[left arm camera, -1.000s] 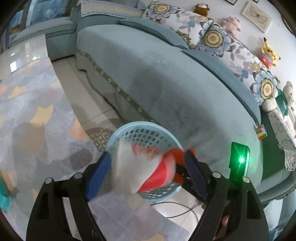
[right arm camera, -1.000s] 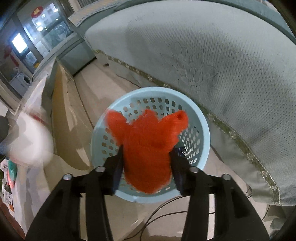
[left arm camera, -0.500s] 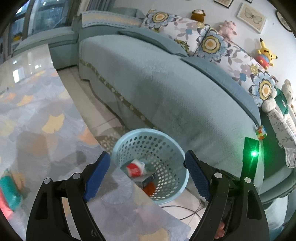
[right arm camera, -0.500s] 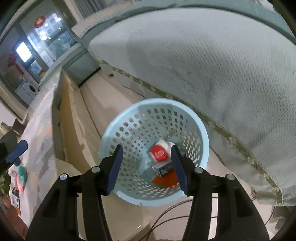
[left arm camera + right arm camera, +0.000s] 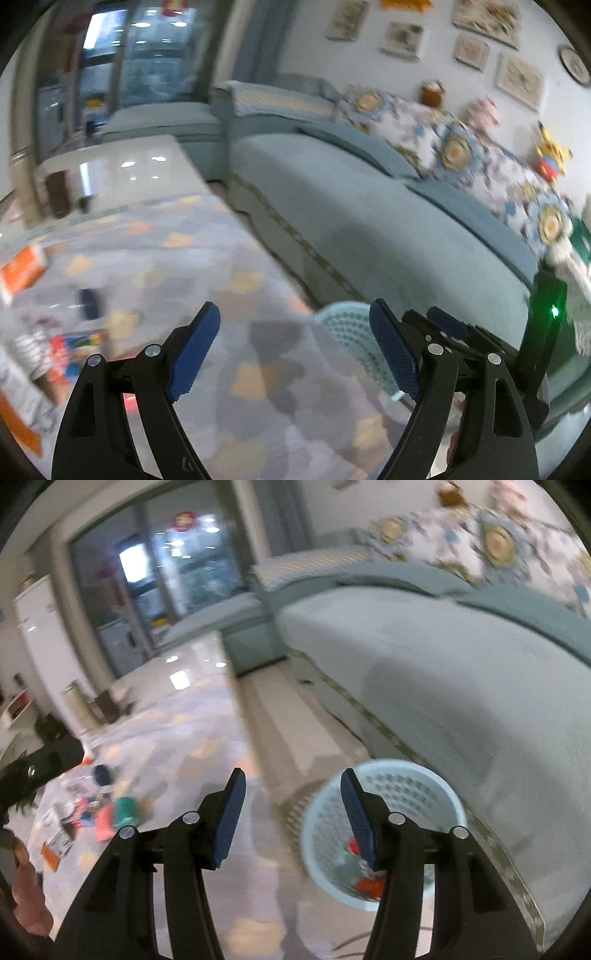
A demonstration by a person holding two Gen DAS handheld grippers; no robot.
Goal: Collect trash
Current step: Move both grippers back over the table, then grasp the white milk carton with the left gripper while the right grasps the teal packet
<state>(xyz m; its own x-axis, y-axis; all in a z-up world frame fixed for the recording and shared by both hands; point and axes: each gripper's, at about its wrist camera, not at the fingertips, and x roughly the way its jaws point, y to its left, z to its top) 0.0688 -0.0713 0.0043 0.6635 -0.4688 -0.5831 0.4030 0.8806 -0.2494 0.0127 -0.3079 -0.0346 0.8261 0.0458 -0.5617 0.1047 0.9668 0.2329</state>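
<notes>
The light blue perforated basket [image 5: 417, 801] stands on the floor beside the sofa, with red and white trash [image 5: 369, 882] in its bottom. In the left wrist view only its rim [image 5: 343, 314] shows behind my right finger. My left gripper [image 5: 295, 350] is open and empty above the patterned table top. My right gripper [image 5: 293, 812] is open and empty, to the left of and above the basket. More litter lies on the table at the left: an orange packet [image 5: 22, 269], colourful wrappers [image 5: 74, 347] and a teal item [image 5: 125, 808]. Both views are blurred.
A long teal sofa [image 5: 369, 221] with floral cushions [image 5: 454, 151] runs along the right. A strip of tiled floor [image 5: 295, 723] separates it from the table [image 5: 221, 295]. A dark round object [image 5: 88, 302] lies on the table. A cable [image 5: 351, 941] lies near the basket.
Both grippers dropped their trash into the basket, opened, and have since swung up and left away from it. The views now face the room and table.
</notes>
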